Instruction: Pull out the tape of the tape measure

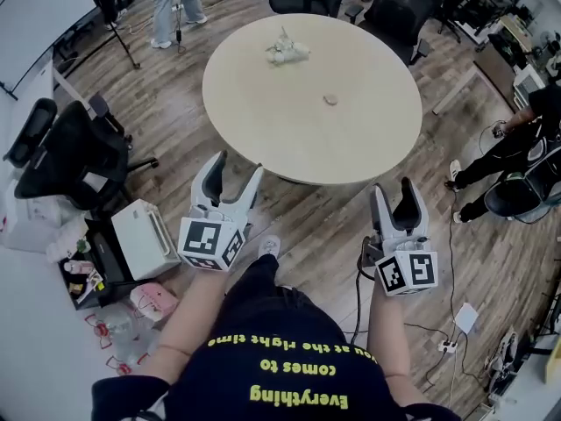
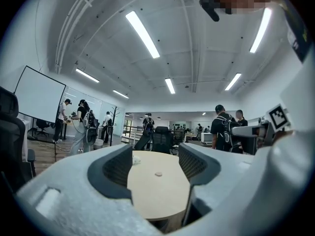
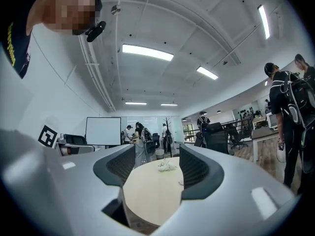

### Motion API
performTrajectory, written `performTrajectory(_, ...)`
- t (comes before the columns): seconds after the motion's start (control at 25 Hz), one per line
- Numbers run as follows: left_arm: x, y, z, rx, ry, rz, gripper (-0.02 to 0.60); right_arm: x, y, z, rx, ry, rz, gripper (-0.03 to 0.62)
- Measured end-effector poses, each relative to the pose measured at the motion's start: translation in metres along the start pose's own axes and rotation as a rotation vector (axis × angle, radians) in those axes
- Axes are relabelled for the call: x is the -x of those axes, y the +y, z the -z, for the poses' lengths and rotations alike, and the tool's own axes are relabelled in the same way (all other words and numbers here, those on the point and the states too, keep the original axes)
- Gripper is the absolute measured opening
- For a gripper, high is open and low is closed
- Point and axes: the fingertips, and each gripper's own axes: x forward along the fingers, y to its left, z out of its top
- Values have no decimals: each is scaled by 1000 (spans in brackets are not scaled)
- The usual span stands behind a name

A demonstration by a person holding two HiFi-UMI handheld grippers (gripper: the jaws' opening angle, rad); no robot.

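A small pale round thing (image 1: 330, 99), too small to tell more of, lies on the round beige table (image 1: 263, 130) right of centre. In the left gripper view that small round thing (image 2: 158, 173) shows far off between the jaws. My left gripper (image 1: 238, 165) is open and empty, just short of the table's near edge. My right gripper (image 1: 394, 187) is also open and empty, near the table's near right edge. Both point level across the table (image 2: 157, 200). Nothing is between the left gripper's (image 2: 155, 159) jaws or the right gripper's (image 3: 157, 163) jaws.
A crumpled white thing (image 1: 287, 53) lies at the table's far side. Black office chairs (image 1: 70, 160) and a white box (image 1: 145, 235) stand to the left. More chairs (image 1: 394, 7) are behind the table. A person (image 1: 517, 160) stands at the right; cables (image 1: 447, 345) lie on the floor.
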Motion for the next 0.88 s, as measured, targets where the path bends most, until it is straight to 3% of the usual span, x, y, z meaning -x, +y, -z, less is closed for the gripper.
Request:
performTrajectory(0.52, -126, 77, -3, -28, 52, 108, 348, -135, -4, 3, 25, 12, 35, 296)
performTrajectory(0.64, -147, 90, -3, -49, 62, 112, 348, -153, -8, 9, 12, 29, 47, 296)
performTrajectory(0.88, -178, 106, 9, -12, 81, 104, 348, -181, -20, 23, -8, 67, 43, 296)
